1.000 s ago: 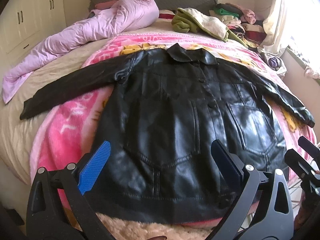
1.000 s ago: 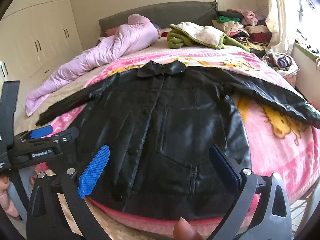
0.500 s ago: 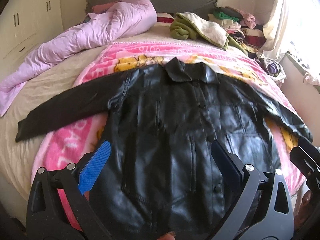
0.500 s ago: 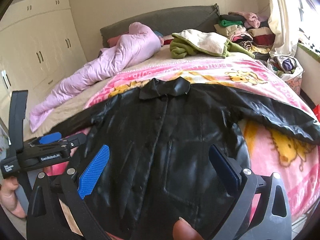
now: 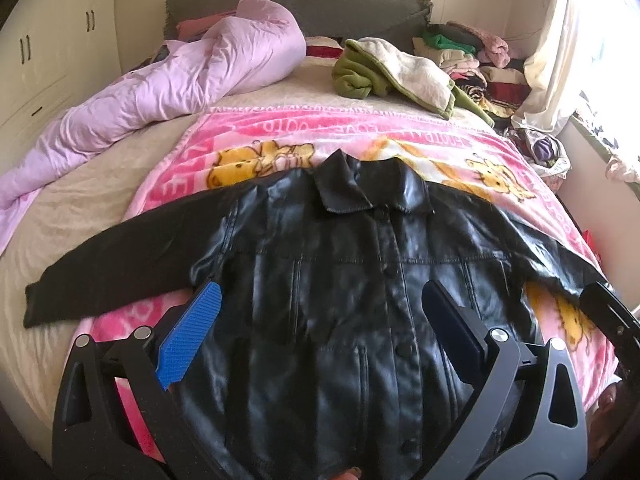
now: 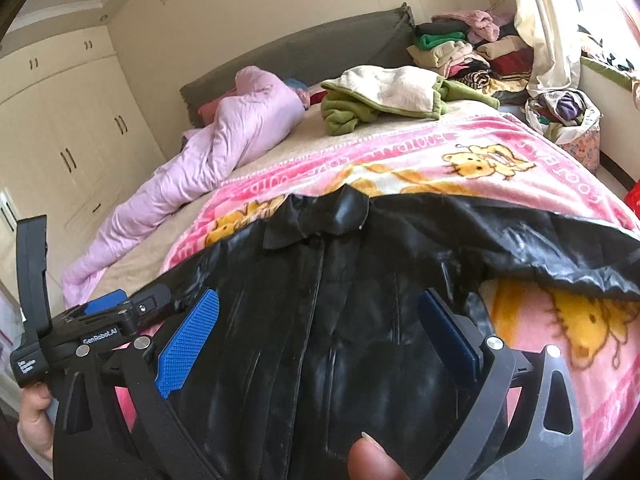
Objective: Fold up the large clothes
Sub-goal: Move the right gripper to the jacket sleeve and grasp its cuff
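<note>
As seen through the left wrist camera, a black glossy leather jacket (image 5: 340,292) is laid flat, front side up and buttoned, on a pink fleece blanket printed with yellow bears (image 5: 400,144), which is spread over the bed. Both sleeves are extended outward. The left gripper (image 5: 320,332) is held over the jacket's lower front, its blue-padded fingers spread wide with nothing between them. A crumpled lilac quilt (image 5: 168,84) is noted at the far left, a green and cream fleece garment (image 5: 392,76) near the grey headboard (image 5: 320,4), and a pile of mixed folded clothes (image 5: 476,56) at the far right corner.

Through the right wrist camera, the same jacket is recorded below the right gripper (image 6: 318,336), whose fingers are likewise parted wide and empty. The left gripper's body is seen at the lower left, gripped by a hand (image 6: 34,416). Cream wardrobe doors (image 6: 68,132) are listed at left.
</note>
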A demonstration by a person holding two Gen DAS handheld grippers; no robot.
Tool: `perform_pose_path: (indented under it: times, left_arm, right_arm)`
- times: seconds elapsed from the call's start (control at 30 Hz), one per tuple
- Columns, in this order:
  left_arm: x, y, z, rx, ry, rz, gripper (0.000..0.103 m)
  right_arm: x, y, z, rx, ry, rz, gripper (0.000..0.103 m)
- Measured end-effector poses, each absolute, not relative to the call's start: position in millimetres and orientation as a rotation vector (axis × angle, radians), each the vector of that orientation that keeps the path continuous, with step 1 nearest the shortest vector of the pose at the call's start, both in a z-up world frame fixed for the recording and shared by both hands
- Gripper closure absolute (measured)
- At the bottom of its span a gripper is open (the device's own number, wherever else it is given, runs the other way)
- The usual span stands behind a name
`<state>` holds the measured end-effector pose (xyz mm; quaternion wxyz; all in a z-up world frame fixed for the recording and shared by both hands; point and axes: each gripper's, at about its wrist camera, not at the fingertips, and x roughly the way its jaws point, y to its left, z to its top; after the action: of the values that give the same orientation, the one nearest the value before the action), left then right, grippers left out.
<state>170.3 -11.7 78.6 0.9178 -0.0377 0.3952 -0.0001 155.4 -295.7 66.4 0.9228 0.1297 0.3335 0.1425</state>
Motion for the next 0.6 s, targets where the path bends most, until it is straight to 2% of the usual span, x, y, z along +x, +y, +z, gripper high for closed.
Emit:
perform_pose_path:
  times: [0.6]
  left_arm:
    - [242.8, -48.2, 78.2, -0.071, 0.806, -0.027, 0.009]
  right_arm:
    - [210.8, -394.2, 53.8, 0.468, 0.674, 0.04, 0.004]
